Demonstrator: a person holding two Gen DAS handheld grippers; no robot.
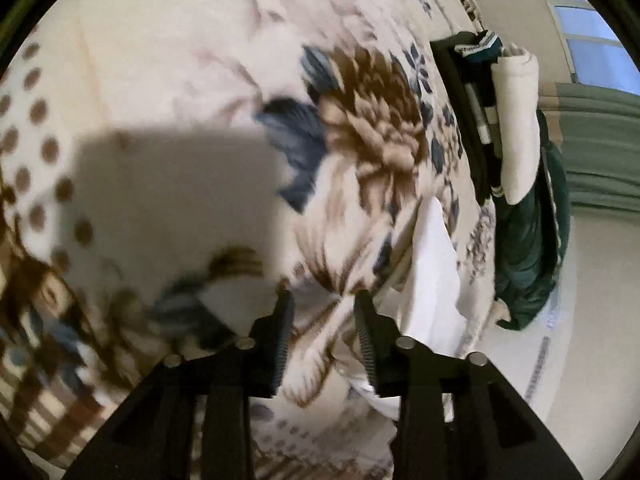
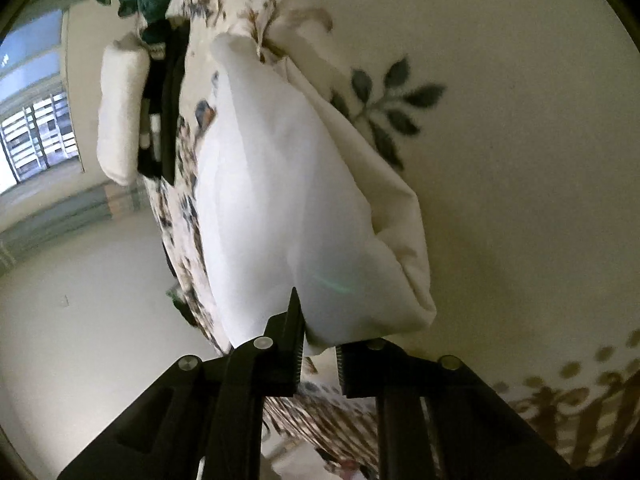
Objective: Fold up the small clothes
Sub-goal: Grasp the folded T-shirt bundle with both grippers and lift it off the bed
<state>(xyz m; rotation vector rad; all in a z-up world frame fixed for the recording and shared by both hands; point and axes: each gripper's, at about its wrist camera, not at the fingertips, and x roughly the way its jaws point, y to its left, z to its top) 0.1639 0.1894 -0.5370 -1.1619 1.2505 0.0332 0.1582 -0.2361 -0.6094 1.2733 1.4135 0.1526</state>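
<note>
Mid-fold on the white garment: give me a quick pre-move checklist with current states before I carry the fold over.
1. Right gripper clamped on the white garment: ok, its edge sits between the fingers.
2. Left gripper holding cloth: not ok, jaws apart over the floral bedspread.
3. Garment lifted clear: cannot tell.
4. Dark green clothing away from the fold: ok.
5. Garment smooth: not ok, bunched.

Dim indoor light, soft and smeared.
Window (image 2: 32, 120) glows; a blocky shadow (image 1: 180, 200) lies ahead of the left gripper (image 1: 324, 300); edges bend, bedspread (image 1: 372, 128) print blurs.
</note>
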